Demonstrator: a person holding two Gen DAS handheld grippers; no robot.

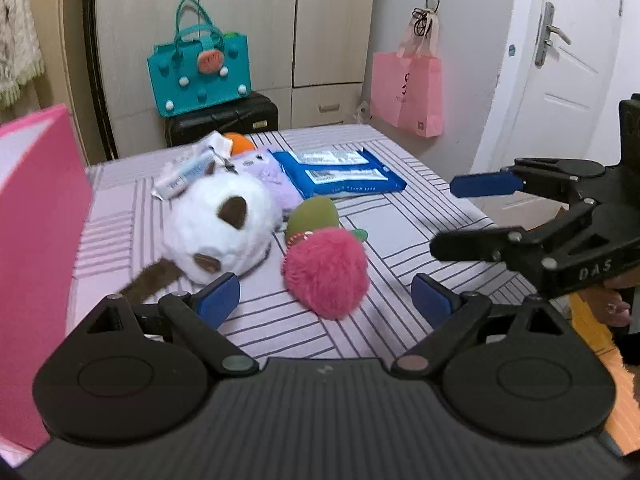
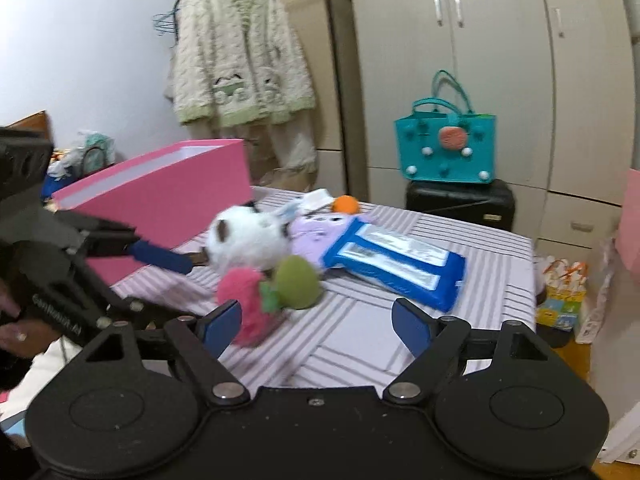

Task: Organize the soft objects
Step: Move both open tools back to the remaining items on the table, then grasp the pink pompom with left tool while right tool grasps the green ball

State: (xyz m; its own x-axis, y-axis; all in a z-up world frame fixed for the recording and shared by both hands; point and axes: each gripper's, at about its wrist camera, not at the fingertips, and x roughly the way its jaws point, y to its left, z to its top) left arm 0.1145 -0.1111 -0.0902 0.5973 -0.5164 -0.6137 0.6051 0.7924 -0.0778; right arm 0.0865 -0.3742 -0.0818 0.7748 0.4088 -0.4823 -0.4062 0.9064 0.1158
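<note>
Lettering "DAS" marks right gripper (image 1: 444, 216); pack labels blurred.

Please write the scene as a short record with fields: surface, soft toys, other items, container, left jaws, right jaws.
surface: striped bed cover
soft toys: white plush, pink pompom, green plush, purple plush
other items: blue wipes pack
container: pink box, open, at the bed's edge
left gripper: jaws open, empty
right gripper: jaws open, empty
</note>
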